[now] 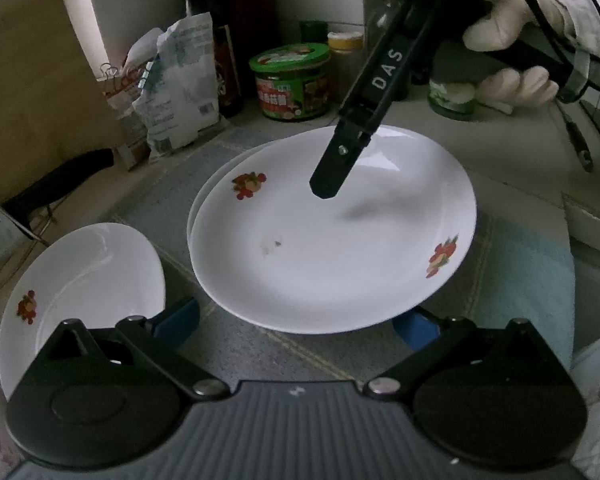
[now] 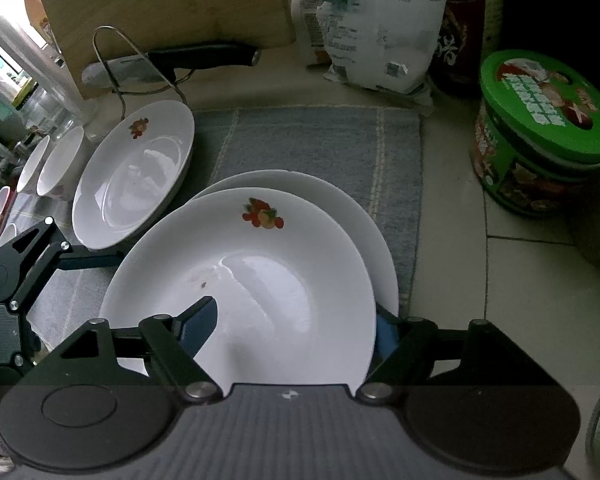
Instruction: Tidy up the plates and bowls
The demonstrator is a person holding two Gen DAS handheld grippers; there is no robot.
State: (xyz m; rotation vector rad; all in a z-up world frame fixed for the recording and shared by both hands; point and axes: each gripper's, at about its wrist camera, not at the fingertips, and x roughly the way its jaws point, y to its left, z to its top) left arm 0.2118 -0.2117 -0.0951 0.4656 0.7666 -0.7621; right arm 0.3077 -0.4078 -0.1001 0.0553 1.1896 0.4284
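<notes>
While the right gripper (image 2: 292, 326) hangs over the top plate (image 2: 260, 280), its fingers (image 2: 198, 326) stand well spread: one blue pad lies inside the dish, the other sits outside the right rim, and neither visibly presses on it. The left gripper (image 1: 296, 320) has its fingers (image 1: 178, 318) spread wide too, one on each side of the same plate's near edge, holding nothing.

That top plate rests on a second plate (image 2: 374, 240), slightly off-centre (a crescent of the lower one shows behind it). A third plate (image 2: 134, 176) lies just to the left, apart from the stack.

Only the left wrist view shows the gloved hand (image 1: 512, 40) gripping the right tool's handle. Only the right wrist view shows small bowls (image 2: 50, 164) at the far left and a knife (image 2: 172, 64) in a wire stand.

The plates sit on a grey-blue cloth (image 2: 320, 140) over a pale tiled counter (image 2: 520, 280). Behind stand a green tin (image 2: 540, 132), a crumpled bag (image 2: 372, 28) and a wooden cutting board (image 2: 160, 4).
</notes>
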